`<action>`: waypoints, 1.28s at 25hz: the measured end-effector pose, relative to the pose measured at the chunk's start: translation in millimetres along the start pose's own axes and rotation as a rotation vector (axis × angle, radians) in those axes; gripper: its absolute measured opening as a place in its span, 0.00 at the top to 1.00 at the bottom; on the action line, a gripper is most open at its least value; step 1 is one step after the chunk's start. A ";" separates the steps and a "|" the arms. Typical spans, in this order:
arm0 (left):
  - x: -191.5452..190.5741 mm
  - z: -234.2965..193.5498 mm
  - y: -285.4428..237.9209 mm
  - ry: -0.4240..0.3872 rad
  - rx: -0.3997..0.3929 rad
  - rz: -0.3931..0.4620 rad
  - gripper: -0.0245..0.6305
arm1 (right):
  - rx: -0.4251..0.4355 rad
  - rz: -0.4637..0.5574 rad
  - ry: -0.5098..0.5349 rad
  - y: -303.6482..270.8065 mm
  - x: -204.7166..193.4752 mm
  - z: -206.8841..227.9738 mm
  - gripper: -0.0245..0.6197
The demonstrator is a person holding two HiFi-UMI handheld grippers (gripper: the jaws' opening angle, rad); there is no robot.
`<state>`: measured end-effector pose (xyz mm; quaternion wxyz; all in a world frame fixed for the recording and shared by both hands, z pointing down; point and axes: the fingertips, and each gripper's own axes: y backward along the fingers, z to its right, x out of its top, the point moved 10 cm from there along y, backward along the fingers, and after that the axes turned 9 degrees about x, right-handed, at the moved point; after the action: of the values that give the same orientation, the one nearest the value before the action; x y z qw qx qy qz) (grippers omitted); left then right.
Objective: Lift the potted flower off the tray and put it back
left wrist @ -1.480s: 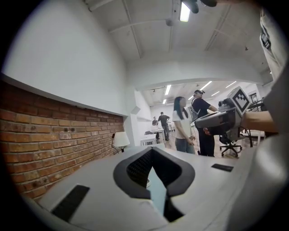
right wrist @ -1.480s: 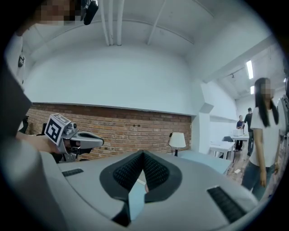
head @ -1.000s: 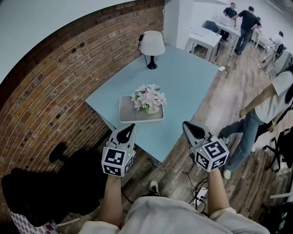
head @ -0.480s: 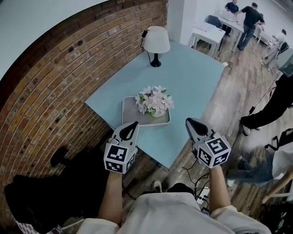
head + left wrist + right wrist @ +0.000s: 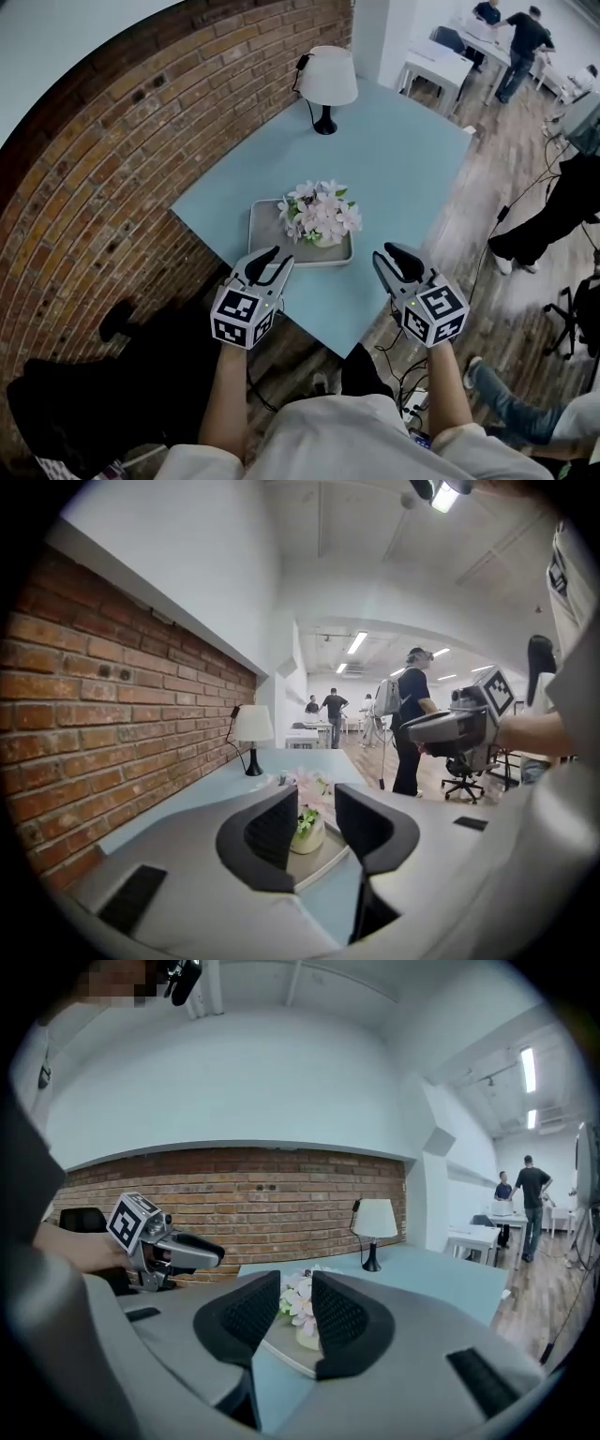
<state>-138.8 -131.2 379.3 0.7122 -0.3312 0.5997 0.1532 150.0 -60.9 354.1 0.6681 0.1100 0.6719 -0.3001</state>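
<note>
A small cream pot of pale pink and white flowers (image 5: pixel 322 215) stands on a grey square tray (image 5: pixel 266 240) near the front corner of a light blue table (image 5: pixel 394 169). My left gripper (image 5: pixel 273 264) hovers over the table edge just short of the tray, its jaws opening with nothing between them. My right gripper (image 5: pixel 391 261) is level with it, right of the tray, its jaws opening too and empty. Seen between the jaws in the left gripper view are the pot (image 5: pixel 307 831) and the tray (image 5: pixel 328 857). The flowers (image 5: pixel 298 1300) show between the jaws in the right gripper view.
A white-shaded lamp (image 5: pixel 325 83) stands at the table's far corner beside the brick wall (image 5: pixel 103 178). A person (image 5: pixel 548 211) stands on the wooden floor to the right. More people stand at white tables (image 5: pixel 439 64) further back. Cables (image 5: pixel 398 394) lie on the floor below.
Both grippers have moved forward toward the tray, and their jaws have gone from shut to partly open. The person at the right has shifted position.
</note>
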 end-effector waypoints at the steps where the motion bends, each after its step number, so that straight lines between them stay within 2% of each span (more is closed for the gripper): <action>1: -3.4 -1.4 -4.7 0.012 -0.007 -0.009 0.72 | 0.013 -0.010 -0.004 -5.7 -3.3 4.3 0.76; 7: -26.8 -7.0 -35.0 0.044 -0.037 -0.049 0.64 | 0.073 -0.081 -0.012 -40.2 -25.2 32.1 0.68; 11: -39.6 -16.2 -58.5 0.064 -0.061 -0.064 0.60 | 0.097 -0.124 -0.026 -60.8 -39.4 50.8 0.68; 18: -69.3 -37.9 -105.8 0.091 -0.123 -0.097 0.59 | 0.145 -0.202 -0.052 -94.5 -70.6 81.9 0.64; 25: -100.3 -57.9 -143.6 0.168 -0.166 -0.116 0.57 | 0.202 -0.273 -0.067 -125.4 -98.1 99.5 0.60; 32: -116.6 -67.7 -171.9 0.165 -0.258 -0.124 0.56 | 0.269 -0.301 -0.083 -153.6 -116.6 108.5 0.57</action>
<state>-111.3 -280.9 536.1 0.6200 -0.4679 0.6099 0.1569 165.6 -213.4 513.7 0.6222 0.0840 0.6065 -0.4879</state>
